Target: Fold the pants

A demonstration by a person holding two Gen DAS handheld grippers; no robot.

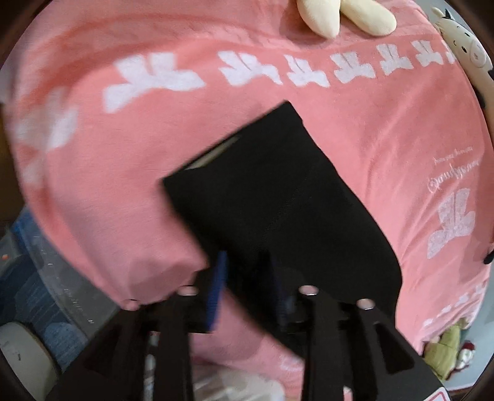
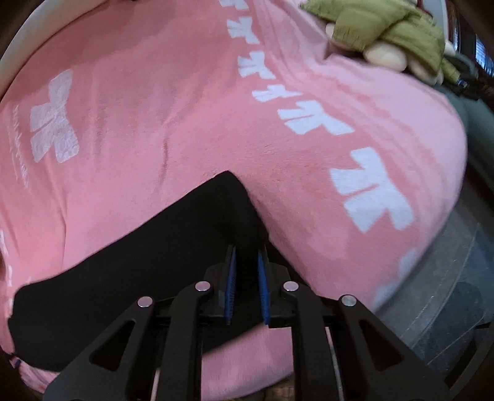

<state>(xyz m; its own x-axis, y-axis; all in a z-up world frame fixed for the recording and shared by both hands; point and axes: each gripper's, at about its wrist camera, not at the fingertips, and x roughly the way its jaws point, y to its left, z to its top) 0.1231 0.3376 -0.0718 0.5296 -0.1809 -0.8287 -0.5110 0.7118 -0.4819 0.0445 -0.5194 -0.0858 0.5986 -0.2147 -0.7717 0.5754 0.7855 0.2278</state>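
Observation:
The black pants (image 1: 271, 197) lie folded on a pink blanket (image 1: 123, 172). A pale inner layer shows at their far left edge. My left gripper (image 1: 250, 271) is at the near edge of the pants; its blue-padded fingers (image 1: 217, 290) straddle the cloth with a gap between them. In the right wrist view the pants (image 2: 139, 265) stretch to the left. My right gripper (image 2: 247, 268) has its blue pads (image 2: 231, 287) close on both sides of a corner of the black cloth.
Cream plush toys (image 1: 342, 15) and a cow-faced plush (image 1: 469, 52) lie at the blanket's far edge. A green and cream plush (image 2: 392, 37) sits at the far right. A clear plastic bin (image 2: 438, 293) stands beside the bed.

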